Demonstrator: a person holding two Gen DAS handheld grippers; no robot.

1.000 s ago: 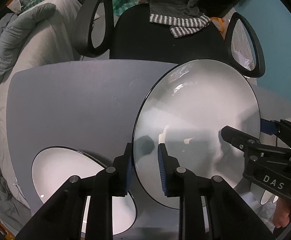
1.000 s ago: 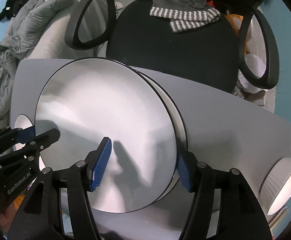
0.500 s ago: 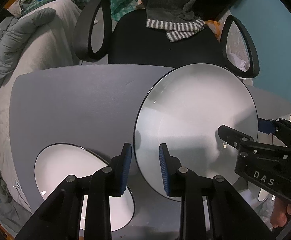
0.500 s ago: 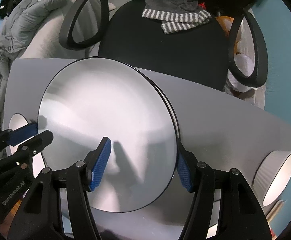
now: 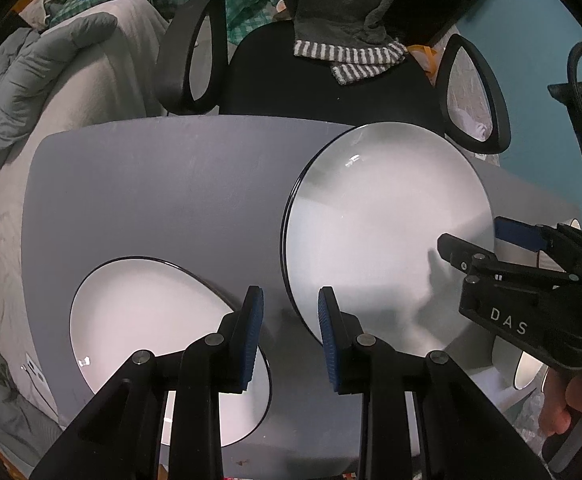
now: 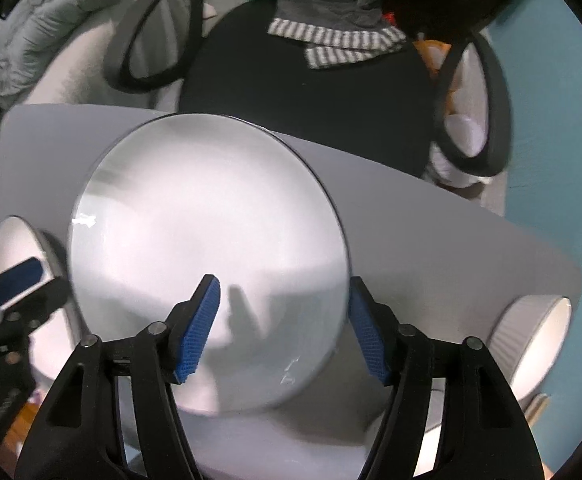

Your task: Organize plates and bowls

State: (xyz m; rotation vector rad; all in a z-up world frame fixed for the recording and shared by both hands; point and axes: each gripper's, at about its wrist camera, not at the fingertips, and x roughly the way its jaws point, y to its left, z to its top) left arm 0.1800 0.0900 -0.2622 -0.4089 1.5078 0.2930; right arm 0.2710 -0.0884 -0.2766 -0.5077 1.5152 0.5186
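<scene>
Two grippers, ours, both spread and holding nothing: left gripper [image 5: 290, 330] near a small plate [image 5: 147, 312] partly hidden by its fingers, right gripper [image 6: 283, 332] over the big plate [image 6: 207, 256] mid-table [image 6: 431, 232], blurred ribbed bowl [image 6: 531, 344] cut off rightward, chair [image 6: 303, 100] beyond.

Right gripper [image 6: 283, 320] jaws (spread wide) frame a plate [image 6: 207, 248] on the table [image 6: 431, 220].

Bare table [image 5: 163, 184] left of large plate [image 5: 387, 216]; chair [image 5: 331, 92] behind
</scene>
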